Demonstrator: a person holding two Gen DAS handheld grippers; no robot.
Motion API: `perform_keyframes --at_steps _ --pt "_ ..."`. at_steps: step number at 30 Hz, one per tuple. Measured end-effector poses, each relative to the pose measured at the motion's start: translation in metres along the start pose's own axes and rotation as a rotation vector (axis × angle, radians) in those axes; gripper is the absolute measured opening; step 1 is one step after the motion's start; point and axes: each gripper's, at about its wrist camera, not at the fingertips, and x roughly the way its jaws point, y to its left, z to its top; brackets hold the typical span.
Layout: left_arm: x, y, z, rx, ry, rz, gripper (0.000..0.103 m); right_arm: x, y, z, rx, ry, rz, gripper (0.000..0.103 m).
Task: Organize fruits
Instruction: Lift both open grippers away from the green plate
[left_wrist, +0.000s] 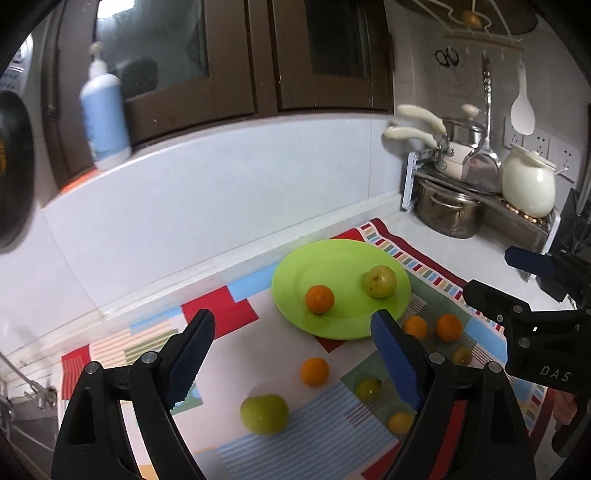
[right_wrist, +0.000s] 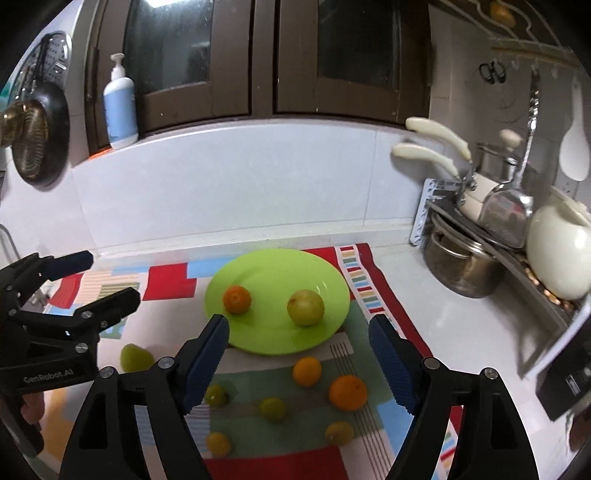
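We are holding the left gripper (left_wrist: 291, 328) and right gripper (right_wrist: 299, 334) wide open, empty, above the mat (right_wrist: 170, 282); an orange (right_wrist: 237, 299) and green fruit (right_wrist: 306, 307) are sitting on the plate (right_wrist: 273, 269).

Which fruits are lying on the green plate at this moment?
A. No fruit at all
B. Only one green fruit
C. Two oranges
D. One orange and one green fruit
D: the green plate carries one orange and one green fruit, apart from each other, while the other fruits lie on the patterned cloth in front of it.
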Motion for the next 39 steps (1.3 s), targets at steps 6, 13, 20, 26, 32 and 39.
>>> perform_keyframes --at_steps 6,13,20,26,32,39 --pt "-0.034 0.004 -0.015 0.016 -0.041 -0.004 0.090 -0.030 0.016 -0.015 0.026 -0.019 -0.006 0.082" --pt "-0.062 0.021 -0.032 0.025 -0.063 -0.021 0.092 -0.054 0.038 -0.032 0.070 -0.044 -0.023 0.083" --pt "-0.069 0.037 -0.052 0.045 -0.062 -0.029 0.092 -0.066 0.062 -0.049 0.099 -0.057 -0.077 0.083" --pt "-0.057 0.049 -0.071 0.062 -0.038 -0.041 0.092 -0.062 0.077 -0.067 0.130 -0.027 -0.077 0.083" --pt "-0.045 0.053 -0.086 0.098 -0.022 -0.056 0.092 -0.050 0.088 -0.082 0.122 0.008 -0.107 0.083" --pt "-0.024 0.056 -0.101 0.109 0.026 -0.071 0.089 -0.032 0.091 -0.095 0.129 0.059 -0.104 0.083"
